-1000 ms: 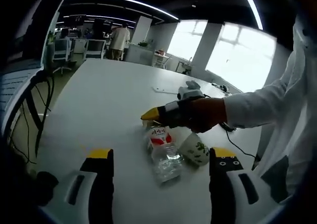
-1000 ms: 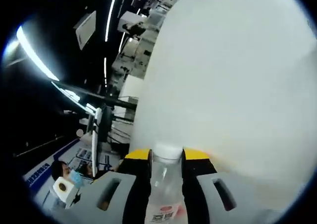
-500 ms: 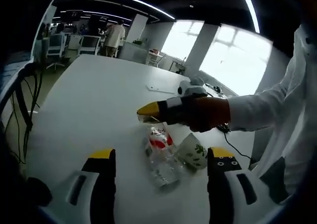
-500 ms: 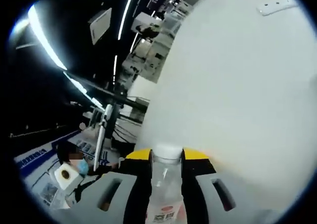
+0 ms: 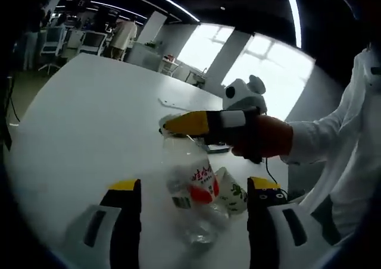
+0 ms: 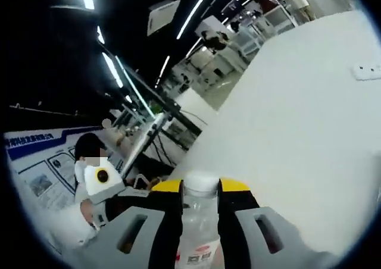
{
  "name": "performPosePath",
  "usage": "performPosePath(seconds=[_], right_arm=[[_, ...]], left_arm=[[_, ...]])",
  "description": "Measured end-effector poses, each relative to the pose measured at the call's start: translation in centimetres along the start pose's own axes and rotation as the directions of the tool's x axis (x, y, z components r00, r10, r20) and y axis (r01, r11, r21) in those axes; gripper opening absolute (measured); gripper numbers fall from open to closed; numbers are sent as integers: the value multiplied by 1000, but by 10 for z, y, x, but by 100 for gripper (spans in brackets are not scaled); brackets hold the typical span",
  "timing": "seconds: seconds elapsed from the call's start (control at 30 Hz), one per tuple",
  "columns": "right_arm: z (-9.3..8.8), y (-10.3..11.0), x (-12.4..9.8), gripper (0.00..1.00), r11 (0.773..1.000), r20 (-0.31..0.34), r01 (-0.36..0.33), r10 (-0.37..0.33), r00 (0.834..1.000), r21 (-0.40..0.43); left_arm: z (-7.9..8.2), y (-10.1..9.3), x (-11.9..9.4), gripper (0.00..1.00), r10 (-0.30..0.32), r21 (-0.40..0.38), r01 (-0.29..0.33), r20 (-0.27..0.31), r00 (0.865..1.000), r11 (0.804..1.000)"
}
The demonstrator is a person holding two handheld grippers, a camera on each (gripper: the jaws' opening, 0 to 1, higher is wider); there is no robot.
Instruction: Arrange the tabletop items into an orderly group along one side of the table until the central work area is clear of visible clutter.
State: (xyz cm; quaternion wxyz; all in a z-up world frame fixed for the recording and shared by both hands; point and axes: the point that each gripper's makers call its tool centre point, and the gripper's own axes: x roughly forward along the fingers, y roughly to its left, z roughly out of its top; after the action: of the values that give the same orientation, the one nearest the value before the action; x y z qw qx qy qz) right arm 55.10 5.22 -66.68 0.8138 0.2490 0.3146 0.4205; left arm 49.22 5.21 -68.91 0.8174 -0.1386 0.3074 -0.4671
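Lifting since before, right claw [image 6: 199,188] raises clamped water bottle [image 5: 191,188] off table [image 5: 77,114].

In the left gripper view, the left gripper [image 5: 193,191] rises from the bottom with its two yellow-tipped jaws spread wide apart and nothing between them. The right gripper [image 5: 178,125] reaches in from the right, lying roughly level, its yellow-tipped jaws pointing left and clamped at the neck of a clear bottle [image 5: 191,188]. The person's hand [image 5: 265,137] wraps the gripper's handle, and a white sleeve [image 5: 330,144] runs back to the right. In the right gripper view, the right gripper [image 6: 200,188] has both jaws pressed against the bottle [image 6: 197,233] neck just under its white cap.
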Motion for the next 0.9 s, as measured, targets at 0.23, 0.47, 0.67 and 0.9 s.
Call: performPosePath(seconds=[0.23,0.47,0.67,0.9], right_arm=[[-1,20,-2,19,993,1,10,-9,1000,-116],[-2,34,-3,18,976,3,24,-24,1000,-216],[-3,41,-5,18,968,-3,23,-25,1000,-248],[1,48,-7,18,959,5,24,-23,1000,-283]], left_arm=[[-11,-7,15,61,-74,0,74,-51,996,997],[-17,-14,14,49,-132,15,133,-81,988,991],[-18,-22,10,42,-187,23,189,-78,979,982],[-15,-24,8,41,-169,70,177,-105,980,982]])
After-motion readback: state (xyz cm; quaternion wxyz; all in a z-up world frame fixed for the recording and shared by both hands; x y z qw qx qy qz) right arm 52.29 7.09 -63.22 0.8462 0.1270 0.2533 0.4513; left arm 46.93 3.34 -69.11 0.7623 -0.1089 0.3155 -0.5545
